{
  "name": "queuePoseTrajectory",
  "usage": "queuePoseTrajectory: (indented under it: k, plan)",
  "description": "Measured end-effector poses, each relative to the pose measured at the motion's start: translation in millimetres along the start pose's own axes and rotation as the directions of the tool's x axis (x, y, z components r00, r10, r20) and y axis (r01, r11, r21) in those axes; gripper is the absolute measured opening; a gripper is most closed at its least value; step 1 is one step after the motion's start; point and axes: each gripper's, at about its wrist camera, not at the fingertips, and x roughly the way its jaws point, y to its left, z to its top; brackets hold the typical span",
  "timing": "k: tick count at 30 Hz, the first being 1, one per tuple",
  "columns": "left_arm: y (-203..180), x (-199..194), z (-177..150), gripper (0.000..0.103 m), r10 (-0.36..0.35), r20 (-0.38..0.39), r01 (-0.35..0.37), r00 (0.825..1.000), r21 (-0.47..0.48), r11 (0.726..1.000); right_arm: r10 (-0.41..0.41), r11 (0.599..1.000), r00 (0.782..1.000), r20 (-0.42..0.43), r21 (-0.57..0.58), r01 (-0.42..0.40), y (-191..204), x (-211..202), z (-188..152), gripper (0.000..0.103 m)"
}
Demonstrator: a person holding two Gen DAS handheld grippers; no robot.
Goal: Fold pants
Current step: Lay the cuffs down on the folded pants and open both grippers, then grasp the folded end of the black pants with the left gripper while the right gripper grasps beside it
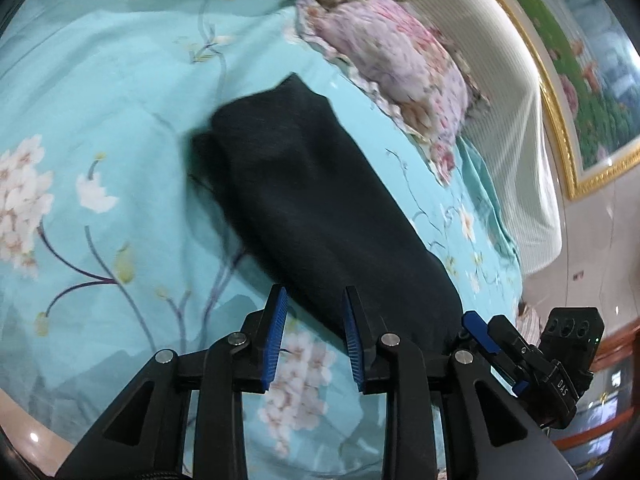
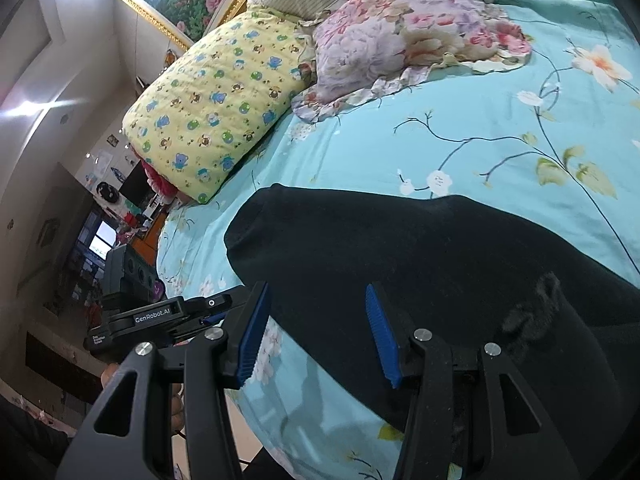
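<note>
The black pants (image 1: 320,208) are laid near the bed (image 1: 120,100) edge, and both the left gripper (image 1: 316,334) and the right gripper (image 2: 316,332) are held spread, seemingly for the next fold.

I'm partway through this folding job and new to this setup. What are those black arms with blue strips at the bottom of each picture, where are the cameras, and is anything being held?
Those are two hand-held grippers, not robot arms; a person carries one in each hand. Each has a wide-angle camera looking forward along its two blue-padded fingers. One picture comes from the left gripper, the other from the right gripper. Both have their jaws apart and hold nothing. Ahead of them dark pants lie stretched out on a bed with a turquoise flowered sheet. Further back are a pink flowered pillow and a yellow quilt. In the right view, the left gripper shows at the bed's edge.
</note>
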Motion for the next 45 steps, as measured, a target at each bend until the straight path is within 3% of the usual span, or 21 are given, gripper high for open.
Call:
queuePoseTrajectory:
  k: [9, 15, 31, 38, 43, 45]
  plan:
    - [25.3, -5.9, 11.8, 0.035, -0.002, 0.023, 0.004, 1.000, -0.077, 0.997, 0.006, 0.998, 0.998, -0.061, -0.060, -0.010, 10.0, 24.2, 19.2, 0.054]
    - [32.6, -6.9, 20.2, 0.045, 0.025, 0.038, -0.021, 0.999, -0.105, 0.994, 0.007, 0.992, 0.993, -0.115, -0.123, -0.021, 18.2, 49.3, 40.4, 0.055]
    - [36.3, 16.3, 43.6, 0.053, 0.029, 0.022, -0.025, 0.999, -0.168, 0.986, -0.034, 0.949, 0.969, -0.244, -0.312, -0.045, 34.8, 140.1, 103.9, 0.055]
    - [37.7, 20.7, 46.6, 0.053, 0.029, 0.031, -0.022, 0.999, -0.198, 0.980, -0.020, 0.919, 0.943, -0.333, -0.377, -0.114, 44.1, 183.2, 118.5, 0.055]
    - [38.6, 22.6, 48.3, 0.050, 0.030, 0.040, -0.022, 0.999, -0.205, 0.979, -0.023, 0.896, 0.907, -0.421, -0.411, -0.168, 50.2, 212.1, 120.7, 0.055]
    - [38.1, 24.0, 49.3, 0.047, 0.041, 0.044, -0.032, 0.998, -0.203, 0.979, -0.034, 0.887, 0.897, -0.441, -0.426, -0.176, 50.5, 218.0, 118.3, 0.049]
